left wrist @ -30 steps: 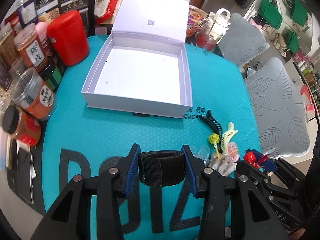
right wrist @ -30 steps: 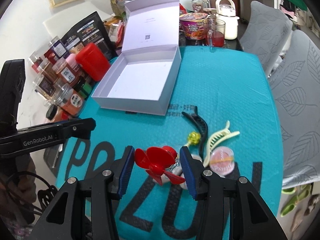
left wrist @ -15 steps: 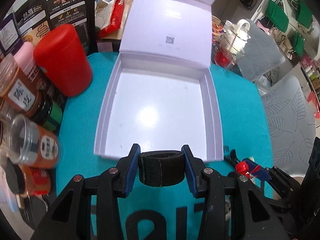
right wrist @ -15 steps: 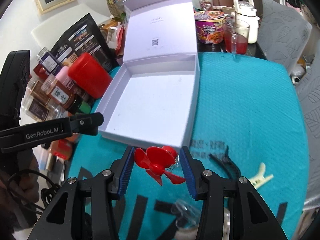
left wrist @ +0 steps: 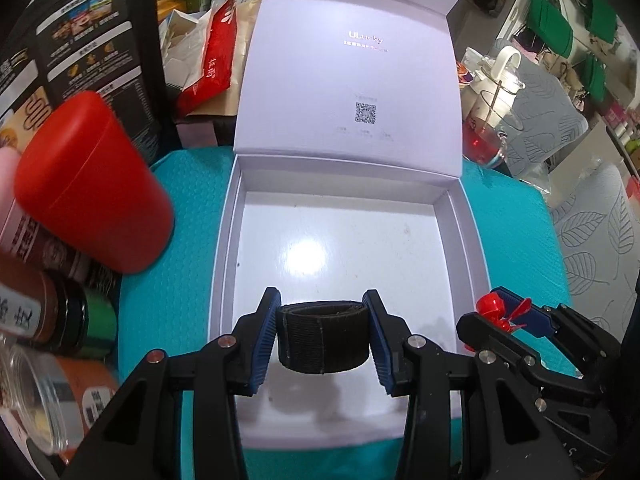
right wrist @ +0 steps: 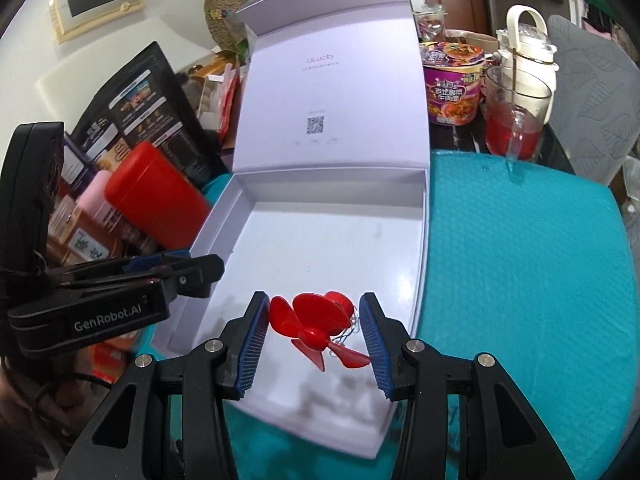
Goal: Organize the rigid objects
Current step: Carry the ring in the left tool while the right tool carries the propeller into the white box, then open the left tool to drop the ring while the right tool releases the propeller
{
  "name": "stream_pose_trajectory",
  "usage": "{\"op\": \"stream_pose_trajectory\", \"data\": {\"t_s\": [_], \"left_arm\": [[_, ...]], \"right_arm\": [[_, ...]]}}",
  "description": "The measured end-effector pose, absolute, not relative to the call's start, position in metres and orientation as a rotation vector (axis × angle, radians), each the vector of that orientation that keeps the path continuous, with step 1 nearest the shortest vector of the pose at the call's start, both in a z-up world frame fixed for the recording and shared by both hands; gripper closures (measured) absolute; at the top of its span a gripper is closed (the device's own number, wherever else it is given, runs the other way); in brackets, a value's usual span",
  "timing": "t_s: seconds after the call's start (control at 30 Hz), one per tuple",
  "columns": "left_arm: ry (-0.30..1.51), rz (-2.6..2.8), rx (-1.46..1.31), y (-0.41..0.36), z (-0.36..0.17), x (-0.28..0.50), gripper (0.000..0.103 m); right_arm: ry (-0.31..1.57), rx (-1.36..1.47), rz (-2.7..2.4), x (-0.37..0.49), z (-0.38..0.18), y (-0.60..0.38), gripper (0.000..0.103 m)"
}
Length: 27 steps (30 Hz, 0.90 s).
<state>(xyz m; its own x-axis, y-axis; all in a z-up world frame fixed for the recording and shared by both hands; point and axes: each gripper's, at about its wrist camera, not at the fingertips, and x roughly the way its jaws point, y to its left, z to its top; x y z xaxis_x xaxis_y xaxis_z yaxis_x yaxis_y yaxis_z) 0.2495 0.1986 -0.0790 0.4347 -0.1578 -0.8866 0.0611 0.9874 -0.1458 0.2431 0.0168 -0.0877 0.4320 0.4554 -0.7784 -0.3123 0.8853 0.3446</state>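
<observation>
An open white box (left wrist: 460, 216) (right wrist: 424, 216) with its lid standing upright lies on the teal mat. My left gripper (left wrist: 323, 340) is shut on a rolled black strap (left wrist: 323, 338) and hangs over the near part of the box floor. My right gripper (right wrist: 314, 332) is shut on a red propeller-shaped piece (right wrist: 316, 322) with a thin wire on it, also above the box's near end. In the left wrist view the right gripper (left wrist: 516, 316) shows at the right over the box's right wall. In the right wrist view the left gripper (right wrist: 172, 268) reaches in over the left wall.
A red canister (left wrist: 92, 188) (right wrist: 156, 196), spice jars (left wrist: 36, 312) and black snack bags (left wrist: 80, 48) crowd the box's left side. Behind the mat stand a glass of red drink (right wrist: 514, 120), a noodle cup (right wrist: 452, 84) and a white kettle (right wrist: 528, 44). Grey chairs (left wrist: 592, 236) stand at the right.
Both grippers have travelled forward from the near mat to above the box, each keeping its hold. The hair clips and small items on the mat have dropped out of view.
</observation>
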Motion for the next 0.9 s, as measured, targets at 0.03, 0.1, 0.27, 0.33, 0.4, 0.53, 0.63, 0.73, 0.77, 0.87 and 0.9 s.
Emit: {"op": "stream_pose_trajectory", "data": {"t_s": [0.03, 0.1, 0.27, 0.33, 0.4, 0.53, 0.63, 0.73, 0.77, 0.87, 0.9], "left_arm": [[1.114, -0.139, -0.093, 0.199, -0.082, 0.254, 0.061], [1.119, -0.146, -0.088, 0.198, -0.088, 0.263, 0.061], [1.132, -0.158, -0.063, 0.197, -0.104, 0.283, 0.061], [1.135, -0.160, -0.052, 0.196, -0.108, 0.289, 0.061], [1.133, -0.158, -0.044, 0.194, -0.110, 0.293, 0.061], [1.138, -0.141, -0.039, 0.195, -0.116, 0.301, 0.061], [1.155, -0.157, -0.066, 0.196, -0.122, 0.305, 0.061], [1.208, -0.175, -0.088, 0.196, -0.130, 0.309, 0.061], [1.218, -0.169, -0.085, 0.196, -0.132, 0.309, 0.061], [1.218, -0.135, -0.047, 0.194, -0.133, 0.307, 0.060], [1.216, -0.125, -0.034, 0.193, -0.133, 0.306, 0.060]], "right_arm": [[1.016, 0.152, 0.477, 0.247, -0.090, 0.019, 0.057], [1.012, 0.139, 0.467, 0.254, -0.094, 0.023, 0.057], [1.021, 0.147, 0.444, 0.271, -0.109, 0.027, 0.057], [1.028, 0.151, 0.435, 0.278, -0.114, 0.027, 0.057], [1.030, 0.148, 0.431, 0.281, -0.117, 0.029, 0.057], [1.033, 0.130, 0.435, 0.286, -0.123, 0.035, 0.057], [1.047, 0.130, 0.436, 0.288, -0.127, 0.037, 0.057], [1.056, 0.123, 0.441, 0.288, -0.129, 0.038, 0.056], [1.054, 0.122, 0.440, 0.287, -0.128, 0.038, 0.056], [1.058, 0.099, 0.436, 0.285, -0.128, 0.039, 0.045], [1.058, 0.099, 0.436, 0.285, -0.128, 0.039, 0.043]]}}
